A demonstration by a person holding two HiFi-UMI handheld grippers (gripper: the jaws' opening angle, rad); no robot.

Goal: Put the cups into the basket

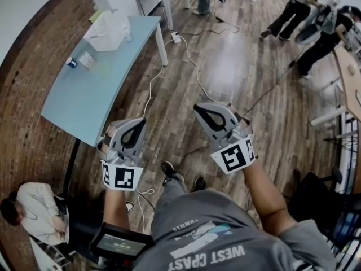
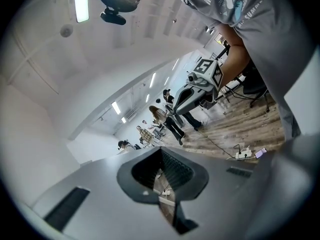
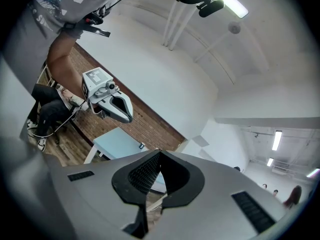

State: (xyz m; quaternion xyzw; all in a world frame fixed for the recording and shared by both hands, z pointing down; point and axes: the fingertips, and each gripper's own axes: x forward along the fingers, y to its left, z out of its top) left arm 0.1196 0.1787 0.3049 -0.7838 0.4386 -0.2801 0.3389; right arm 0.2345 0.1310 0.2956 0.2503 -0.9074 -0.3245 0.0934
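Observation:
A light blue table (image 1: pixel 96 95) stands at the left in the head view. At its far end sits a white basket (image 1: pixel 107 31). Near it are a small dark-and-white cup (image 1: pixel 71 62) and a clear cup (image 1: pixel 87 60). My left gripper (image 1: pixel 138 124) hovers over the wooden floor just off the table's near corner, shut and holding nothing. My right gripper (image 1: pixel 203 107) is beside it to the right, also shut and holding nothing. In the left gripper view the jaws (image 2: pixel 161 150) meet, and the right gripper (image 2: pixel 192 91) shows beyond them. The right gripper view shows its closed jaws (image 3: pixel 160 151), the left gripper (image 3: pixel 112 104) and the table (image 3: pixel 115 144).
A power strip (image 1: pixel 175 37) and cables trail across the floor ahead. A white table's legs (image 1: pixel 168 7) stand at the back. Several people stand at the far right (image 1: pixel 316 33). A person sits at the lower left (image 1: pixel 36 210). A brick wall runs behind the blue table.

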